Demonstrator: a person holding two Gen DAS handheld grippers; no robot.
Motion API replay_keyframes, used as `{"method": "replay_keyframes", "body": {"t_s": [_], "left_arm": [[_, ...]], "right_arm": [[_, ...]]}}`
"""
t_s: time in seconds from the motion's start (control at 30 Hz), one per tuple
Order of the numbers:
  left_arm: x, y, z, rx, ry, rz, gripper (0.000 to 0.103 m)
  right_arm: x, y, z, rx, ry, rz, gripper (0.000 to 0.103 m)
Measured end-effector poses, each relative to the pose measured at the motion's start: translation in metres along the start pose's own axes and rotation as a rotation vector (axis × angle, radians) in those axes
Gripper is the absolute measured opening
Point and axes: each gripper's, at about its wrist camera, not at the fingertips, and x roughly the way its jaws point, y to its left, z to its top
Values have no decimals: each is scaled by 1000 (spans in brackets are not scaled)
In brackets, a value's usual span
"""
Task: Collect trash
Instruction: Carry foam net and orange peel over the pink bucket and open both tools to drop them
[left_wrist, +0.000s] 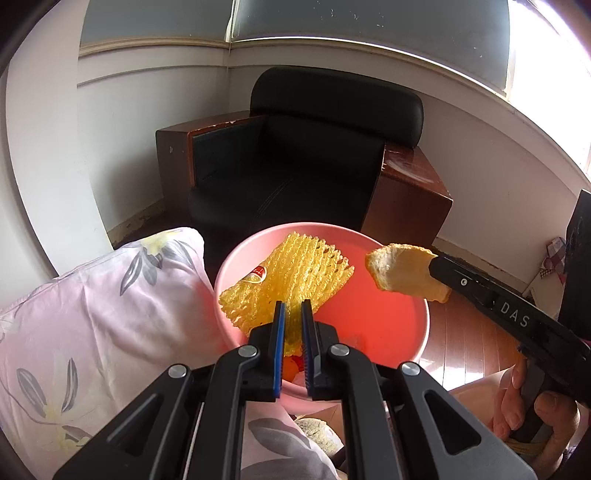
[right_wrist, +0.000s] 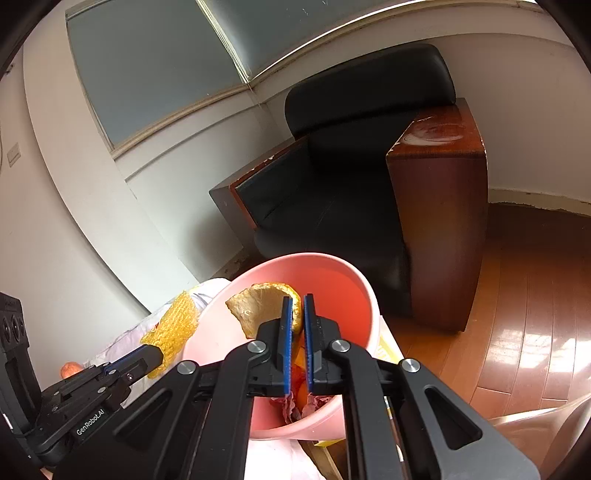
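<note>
In the left wrist view my left gripper (left_wrist: 293, 304) is shut on a yellow foam fruit net (left_wrist: 295, 273), which hangs over the near side of a pink bin (left_wrist: 388, 325). From the right, my right gripper (left_wrist: 436, 266) holds a curved piece of orange peel (left_wrist: 399, 273) above the bin's right rim. The right wrist view shows the right gripper (right_wrist: 298, 297) shut on the peel (right_wrist: 258, 306) over the bin (right_wrist: 343, 291), with peel scraps (right_wrist: 299, 402) at its bottom. The left gripper (right_wrist: 155, 356) with the net (right_wrist: 173, 328) is just outside the bin's left rim.
A black armchair (left_wrist: 306, 155) with brown wooden arms stands close behind the bin. A pale floral bedcover (left_wrist: 92, 314) lies to the left. Glossy wooden floor (right_wrist: 517, 314) stretches to the right. A person's hand (left_wrist: 517, 406) grips the right tool's handle.
</note>
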Motion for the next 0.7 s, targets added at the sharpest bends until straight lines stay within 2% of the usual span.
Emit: {"method": "replay_keyframes", "body": {"t_s": [0.2,0.5,0.6,0.67,0.7], "left_arm": [[24,-6,-5,2,47,-3,8],[37,-7,-8,-5,80,-33,9],[37,-6,-9,-4,79,-37,17],[35,-5,-10,-12,79,-42,27],[34,-5,-11,-16,76,-43,35]], "right_arm": [[16,1,-10,-31,46,-32,6],[26,1,-13,-48,72,-42,6],[27,2,-13,-54,75,-41,6],[28,1,-12,-56,77,-41,6],[28,1,-12,-57,78,-42,6]]}}
